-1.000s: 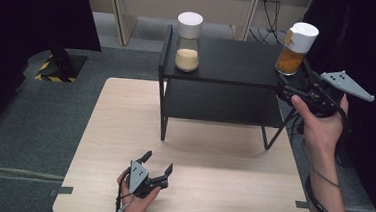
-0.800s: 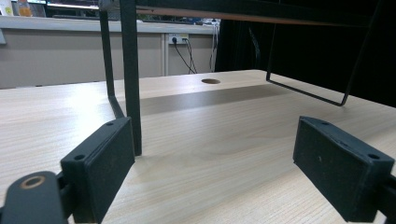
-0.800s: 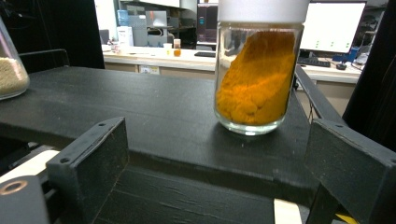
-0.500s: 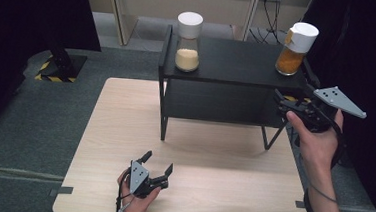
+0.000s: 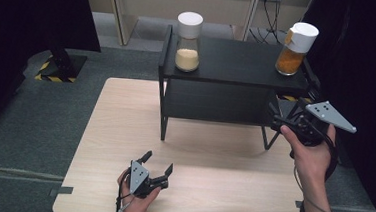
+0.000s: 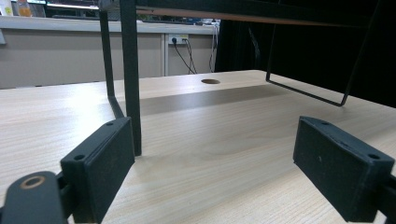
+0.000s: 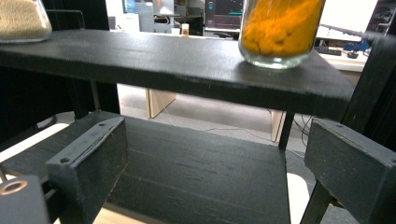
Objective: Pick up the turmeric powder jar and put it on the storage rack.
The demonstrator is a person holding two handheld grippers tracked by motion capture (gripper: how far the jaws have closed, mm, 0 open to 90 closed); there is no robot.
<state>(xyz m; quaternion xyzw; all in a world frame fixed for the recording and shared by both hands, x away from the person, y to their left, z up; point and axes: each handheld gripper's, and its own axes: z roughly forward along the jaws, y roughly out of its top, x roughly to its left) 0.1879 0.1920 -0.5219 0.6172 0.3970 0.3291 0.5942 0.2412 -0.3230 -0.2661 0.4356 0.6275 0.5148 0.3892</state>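
Your R tool (image 5: 275,118) sits w/ jaws apart at 5 o'clock of orange jar (image 5: 295,48); L tool (image 5: 158,165), also apart, rests on worktop (image 5: 115,116).

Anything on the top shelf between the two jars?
No. In the high view the black shelf top is bare between the pale-grain jar and the orange-filled jar.

In the right gripper view the orange-filled jar (image 7: 280,32) is cut off above its base.

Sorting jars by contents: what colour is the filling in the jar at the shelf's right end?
Orange filling in the jar, clearest in the right gripper view.
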